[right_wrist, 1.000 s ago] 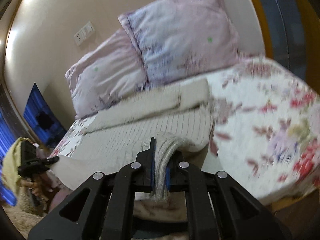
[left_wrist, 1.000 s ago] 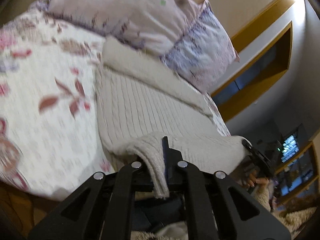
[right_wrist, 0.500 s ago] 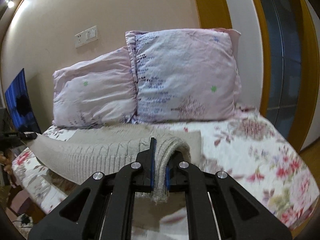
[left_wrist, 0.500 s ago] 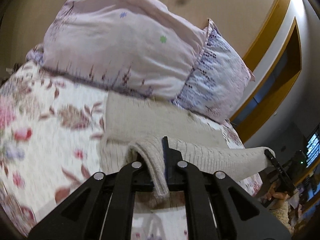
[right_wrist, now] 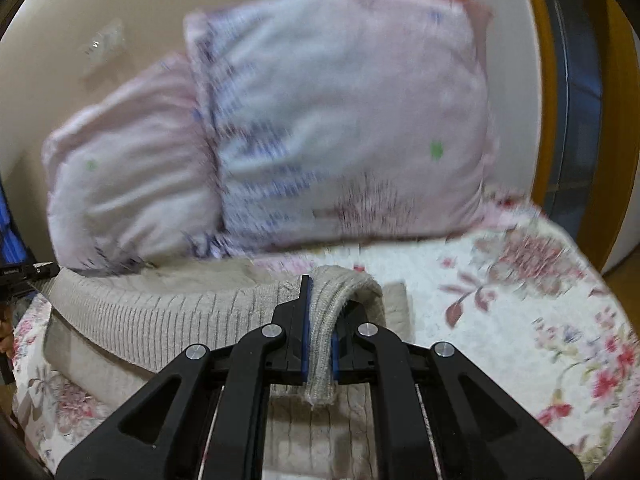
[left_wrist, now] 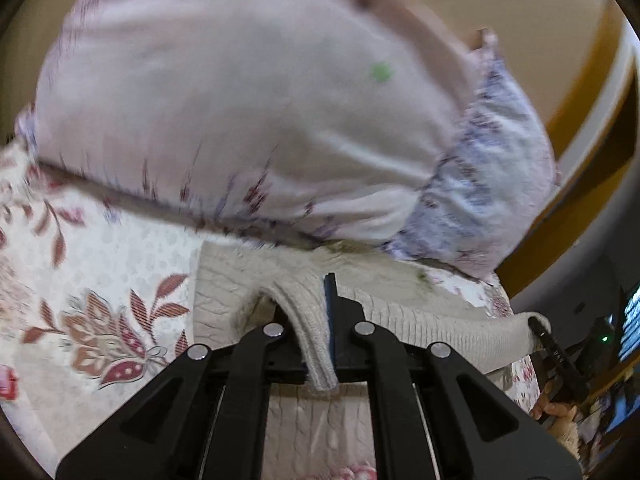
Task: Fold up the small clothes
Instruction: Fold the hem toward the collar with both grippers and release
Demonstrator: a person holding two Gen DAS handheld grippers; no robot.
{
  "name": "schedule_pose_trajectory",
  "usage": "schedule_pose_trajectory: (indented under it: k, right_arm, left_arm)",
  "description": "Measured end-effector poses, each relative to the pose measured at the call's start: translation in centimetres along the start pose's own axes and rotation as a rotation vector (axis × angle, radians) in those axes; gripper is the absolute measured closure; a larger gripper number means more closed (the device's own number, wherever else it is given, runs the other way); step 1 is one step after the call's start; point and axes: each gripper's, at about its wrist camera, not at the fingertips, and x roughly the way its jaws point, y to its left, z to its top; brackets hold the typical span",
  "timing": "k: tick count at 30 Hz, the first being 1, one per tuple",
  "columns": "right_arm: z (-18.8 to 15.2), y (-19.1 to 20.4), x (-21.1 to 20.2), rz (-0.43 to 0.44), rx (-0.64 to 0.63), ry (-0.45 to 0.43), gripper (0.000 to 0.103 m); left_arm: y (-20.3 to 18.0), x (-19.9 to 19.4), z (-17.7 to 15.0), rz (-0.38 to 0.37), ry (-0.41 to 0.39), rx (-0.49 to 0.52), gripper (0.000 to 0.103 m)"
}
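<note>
Sweater: a beige ribbed knit is lying on the bedspread just below the pillows; its near hem is being held up off the bed, stretched between the two grippers, while the rest is resting flat beneath.
Left gripper: its jaws are pressing together on one hem corner, which is drooping out between the fingers.
Right gripper: its jaws are clamping the other hem corner, with the ribbed edge folding over the fingertips.
Pillows: two pink ones are leaning against the wall, blurred.
</note>
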Motion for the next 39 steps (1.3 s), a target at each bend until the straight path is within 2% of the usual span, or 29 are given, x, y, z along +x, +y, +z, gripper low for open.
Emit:
schedule_pose_trajectory:
  k: [2,5,9,12,15,17,18,20,22,24,27,30,32,35,39]
  right_arm:
    - [-0.9,-0.9,3.2,0.000,0.038,0.094,0.096]
    - [-1.9,-1.9,5.9,0.008,0.097,0.187,0.095]
    - [-1.9,-3.1,6.6,0.065,0.186,0.219,0.095]
    - [-1.0,-4.5,7.4,0.124,0.299,0.237,0.094]
    - [0.1,-6.1,9.2,0.226,0.469,0.269,0.089]
    - [0.4,-7.1,10.7,0.274,0.575,0.289,0.077]
    - [0.5,-7.3,11.1,0.283,0.602,0.294,0.072]
    - [0.7,-7.4,11.3,0.272,0.623,0.275,0.056]
    - [0.9,-7.4,10.9,0.263,0.617,0.236,0.046]
    - [0.8,-7.5,9.9,0.246,0.610,0.208,0.046]
    - [0.6,-7.5,7.3,0.212,0.546,0.157,0.046]
    - [0.3,-7.7,5.3,0.156,0.452,0.139,0.050]
    - [-0.3,-7.5,4.1,0.133,0.392,0.155,0.062]
    - [-1.7,-7.7,3.1,0.134,0.348,0.194,0.068]
    - [-3.3,-7.5,2.5,0.118,0.298,0.224,0.068]
  left_arm:
    - [1.9,2.5,-0.3,-0.001,0.056,-0.071,0.098]
    - [4.1,4.8,-0.9,-0.029,0.108,-0.170,0.098]
    - [4.9,5.6,-0.8,-0.078,0.126,-0.217,0.097]
    - [5.3,6.3,-0.2,-0.131,0.135,-0.272,0.096]
    - [5.8,7.5,0.3,-0.183,0.137,-0.358,0.078]
    - [6.2,8.2,0.5,-0.222,0.119,-0.425,0.066]
    - [6.3,8.3,0.6,-0.229,0.111,-0.440,0.064]
    - [6.5,8.3,0.8,-0.245,0.089,-0.471,0.055]
    - [6.6,8.0,1.0,-0.264,0.070,-0.494,0.049]
    - [6.4,7.4,1.1,-0.255,0.063,-0.489,0.048]
    - [5.7,5.9,0.9,-0.226,0.066,-0.427,0.048]
    - [4.6,3.9,0.4,-0.152,0.062,-0.324,0.048]
    - [4.0,2.7,-0.2,-0.088,0.062,-0.258,0.048]
    - [3.5,1.6,-1.2,-0.031,0.075,-0.190,0.048]
    - [3.5,1.0,-2.6,0.025,0.097,-0.141,0.048]
